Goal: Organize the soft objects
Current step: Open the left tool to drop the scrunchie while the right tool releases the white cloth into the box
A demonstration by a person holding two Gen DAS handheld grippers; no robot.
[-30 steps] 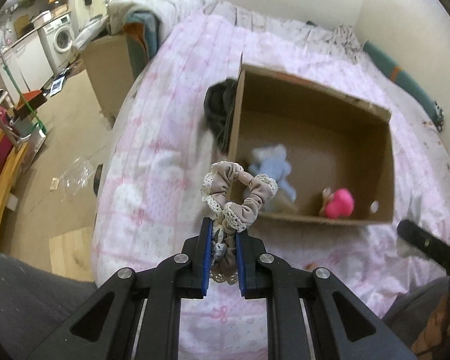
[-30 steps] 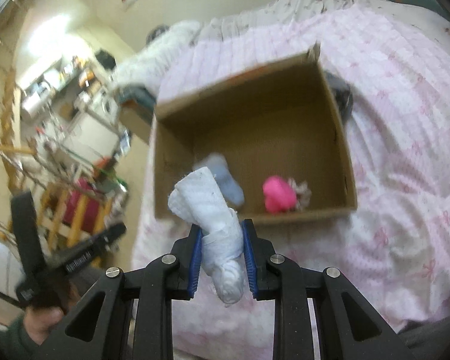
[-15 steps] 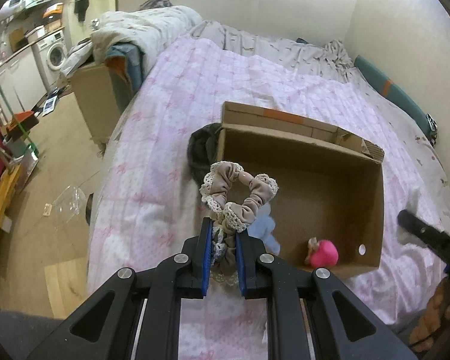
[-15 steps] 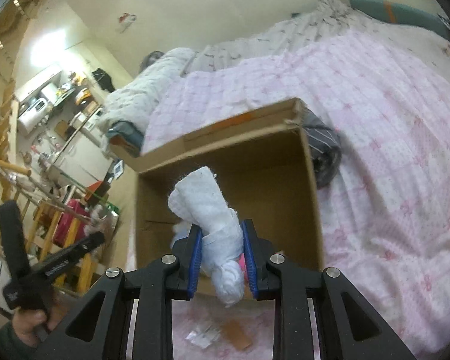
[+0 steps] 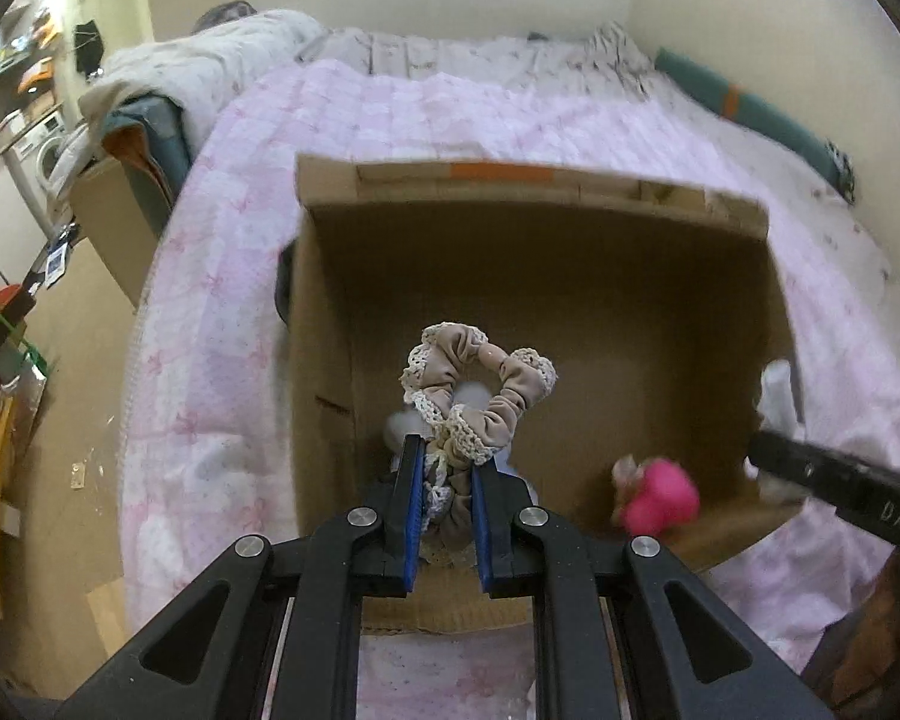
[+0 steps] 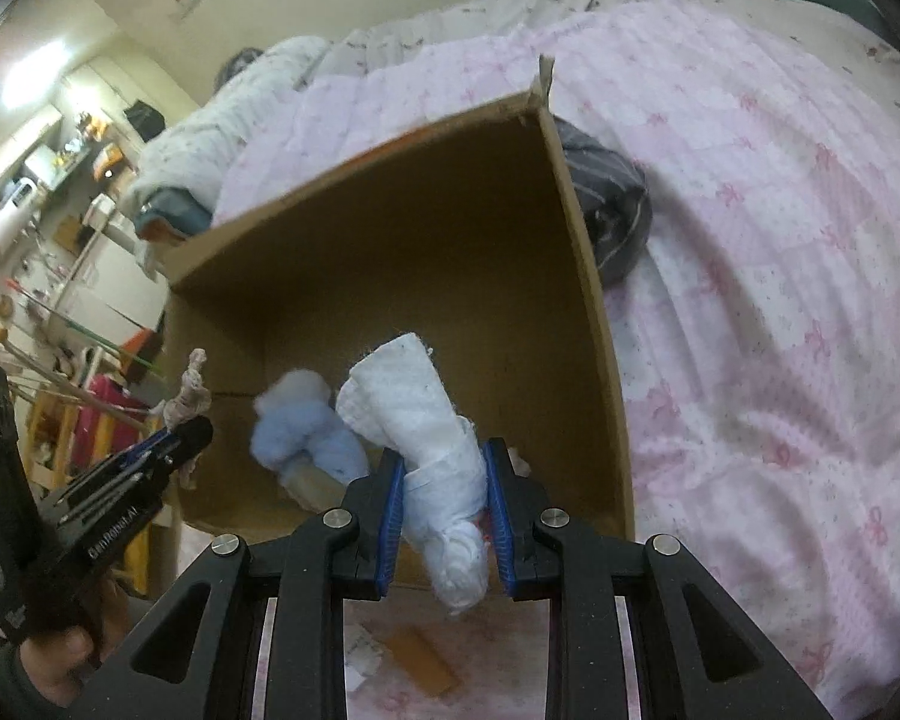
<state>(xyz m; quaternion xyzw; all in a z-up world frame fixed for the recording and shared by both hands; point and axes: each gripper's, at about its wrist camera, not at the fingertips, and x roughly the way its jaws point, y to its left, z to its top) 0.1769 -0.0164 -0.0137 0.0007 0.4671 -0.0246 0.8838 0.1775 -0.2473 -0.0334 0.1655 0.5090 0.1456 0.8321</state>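
Left wrist cam: close above the near rim of the open brown cardboard box, facing along its jaws down into it, toward the bed's head end. Right wrist cam: same box, close, from the near right, tilted. Shared: box interior, pink patterned quilt.

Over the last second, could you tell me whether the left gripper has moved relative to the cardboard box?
Yes. The left gripper, shut on the scrunchie, has advanced from short of the cardboard box to over its opening.
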